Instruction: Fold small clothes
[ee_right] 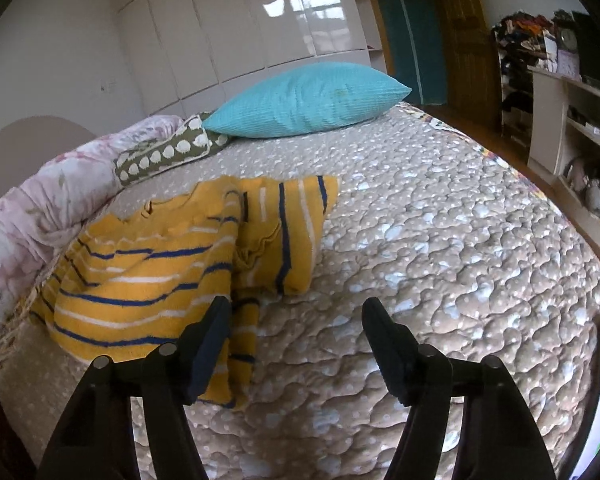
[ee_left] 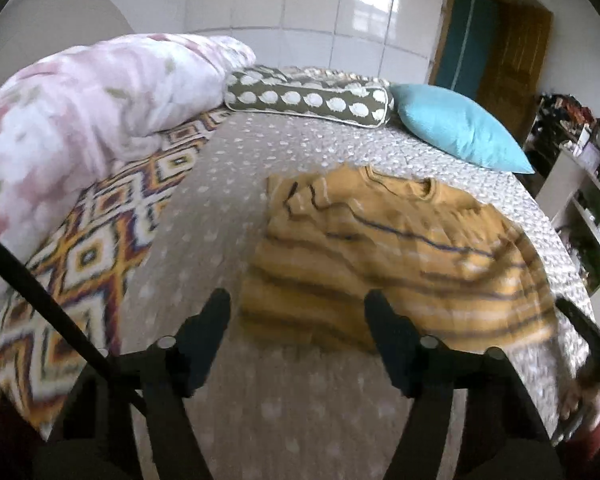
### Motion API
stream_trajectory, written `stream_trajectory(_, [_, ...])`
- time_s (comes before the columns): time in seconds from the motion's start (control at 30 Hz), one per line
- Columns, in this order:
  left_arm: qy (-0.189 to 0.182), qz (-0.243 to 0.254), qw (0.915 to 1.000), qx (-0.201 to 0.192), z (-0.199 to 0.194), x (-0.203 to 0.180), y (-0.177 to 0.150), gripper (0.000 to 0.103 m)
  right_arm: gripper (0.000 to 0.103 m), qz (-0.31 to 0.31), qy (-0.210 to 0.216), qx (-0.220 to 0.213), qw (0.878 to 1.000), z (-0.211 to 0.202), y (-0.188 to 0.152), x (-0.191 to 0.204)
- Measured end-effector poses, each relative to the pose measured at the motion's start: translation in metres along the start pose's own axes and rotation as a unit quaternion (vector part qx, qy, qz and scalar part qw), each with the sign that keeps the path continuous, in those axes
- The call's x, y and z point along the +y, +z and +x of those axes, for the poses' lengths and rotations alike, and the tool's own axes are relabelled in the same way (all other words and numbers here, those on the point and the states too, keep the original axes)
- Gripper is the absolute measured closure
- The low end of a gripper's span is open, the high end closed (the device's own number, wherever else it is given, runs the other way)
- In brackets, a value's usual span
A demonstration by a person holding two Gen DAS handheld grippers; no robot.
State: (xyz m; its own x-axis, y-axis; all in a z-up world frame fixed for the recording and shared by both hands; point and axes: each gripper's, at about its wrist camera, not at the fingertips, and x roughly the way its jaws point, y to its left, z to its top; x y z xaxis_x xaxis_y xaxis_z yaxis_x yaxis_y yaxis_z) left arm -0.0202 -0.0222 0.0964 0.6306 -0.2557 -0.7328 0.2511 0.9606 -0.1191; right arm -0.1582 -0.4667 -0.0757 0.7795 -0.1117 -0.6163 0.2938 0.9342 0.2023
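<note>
A small mustard-yellow knitted sweater with navy and white stripes (ee_right: 148,280) lay on the beige quilted bedspread with pale dots (ee_right: 440,240), near the bed's front edge and well short of the turquoise ribbed cushion (ee_right: 308,100) at the far side. One sleeve was already turned in across the body, so the fold looked begun but not finished; the other side and the final halving seemed left to do. The left gripper (ee_left: 296,300) hung just in front of the sweater's near hem, jaws apart and holding nothing. The right gripper (ee_right: 296,304) stood at the sweater's right edge, also parted and empty.
</note>
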Motion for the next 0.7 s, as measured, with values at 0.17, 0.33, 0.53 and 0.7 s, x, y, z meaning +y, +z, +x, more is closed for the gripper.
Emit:
stream_trajectory(0.17, [-0.007,0.026,0.9992,0.028,0.065,-0.009,0.060,0.036,0.030,0.022,0.032,0.006,0.999,-0.001,0.009,-0.003])
stream_trajectory(0.33, [-0.031,0.036,0.9967,0.067,0.133,-0.019,0.103,0.036,0.030,0.015,0.090,0.029,0.995,0.027,0.061,0.014])
stream_trajectory(0.53, [-0.045,0.064,0.9922,0.096,0.190,-0.028,0.117,0.036,0.031,-0.060,0.072,0.078,0.992,0.096,0.103,0.053])
stream_trajectory(0.7, [-0.063,0.074,0.9871,0.128,0.215,-0.031,0.118,0.093,0.069,-0.102,0.059,0.116,0.986,0.137,0.104,0.077])
